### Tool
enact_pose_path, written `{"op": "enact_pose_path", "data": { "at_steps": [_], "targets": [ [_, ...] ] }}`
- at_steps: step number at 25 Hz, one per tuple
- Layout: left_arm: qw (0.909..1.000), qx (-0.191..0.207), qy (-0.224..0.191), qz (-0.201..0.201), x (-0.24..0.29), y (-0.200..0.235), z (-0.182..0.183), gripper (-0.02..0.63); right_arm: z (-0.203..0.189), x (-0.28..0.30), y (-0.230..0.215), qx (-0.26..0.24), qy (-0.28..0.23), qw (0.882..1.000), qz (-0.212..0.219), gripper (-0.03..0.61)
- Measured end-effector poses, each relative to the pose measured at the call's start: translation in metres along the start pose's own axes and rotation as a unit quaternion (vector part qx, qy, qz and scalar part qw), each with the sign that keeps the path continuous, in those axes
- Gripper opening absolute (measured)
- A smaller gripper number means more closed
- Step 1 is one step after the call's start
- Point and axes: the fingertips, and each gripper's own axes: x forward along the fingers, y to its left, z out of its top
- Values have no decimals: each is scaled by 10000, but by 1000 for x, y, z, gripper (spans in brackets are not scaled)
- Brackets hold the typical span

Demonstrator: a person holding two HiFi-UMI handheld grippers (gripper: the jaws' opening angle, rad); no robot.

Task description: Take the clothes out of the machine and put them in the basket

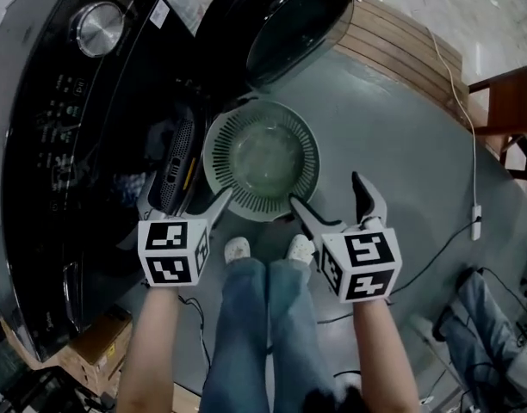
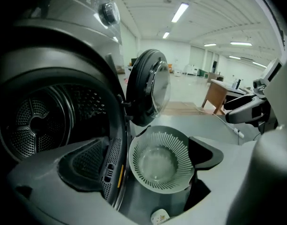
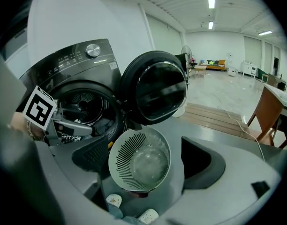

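Head view: hand-held grippers [image 1: 184, 203] [image 1: 325, 189] agape, empty

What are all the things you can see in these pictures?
washing machine: 1, black, at the left
machine door: 1, black with round glass, swung open
knob: 1, silver, on the machine's panel
basket: 1, pale grey-green, slotted, on the floor by the machine's opening, empty
wooden boards: brown, on the floor beyond the door
wooden table: 1, brown, far right
cardboard box: 1, brown, beside the machine
shoes: 2, white, next to the basket
legs: 2, in blue jeans
left gripper: 1, with a black-and-white marker cube, open, empty
right gripper: 1, same look, open, empty
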Motion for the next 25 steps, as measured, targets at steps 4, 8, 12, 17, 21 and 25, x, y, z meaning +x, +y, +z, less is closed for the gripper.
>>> {"op": "enact_pose_path", "data": {
  "at_steps": [4, 8, 12, 17, 21, 25],
  "targets": [
    [9996, 9, 273, 1, 22, 14, -26, 568, -14, 32, 9, -10, 27, 10000, -16, 476],
    [9987, 144, 435, 216, 48, 37, -46, 568, -27, 60, 16, -15, 102, 9999, -33, 477],
    [9962, 174, 500, 691, 68, 75, -60, 569, -43, 84, 25, 39, 225, 9997, -36, 476],
    [9896, 382, 571, 1263, 83, 124, -74, 569, -69, 110, 37, -56, 457, 9988, -156, 476],
    [9801, 619, 560, 1802, 99, 152, -76, 568, -75, 130, 37, -180, 525, 9977, -391, 476],
    [9617, 955, 548, 2510, 105, 183, -77, 568, -80, 148, 45, -130, 519, 9972, -525, 474]
  ]
}}
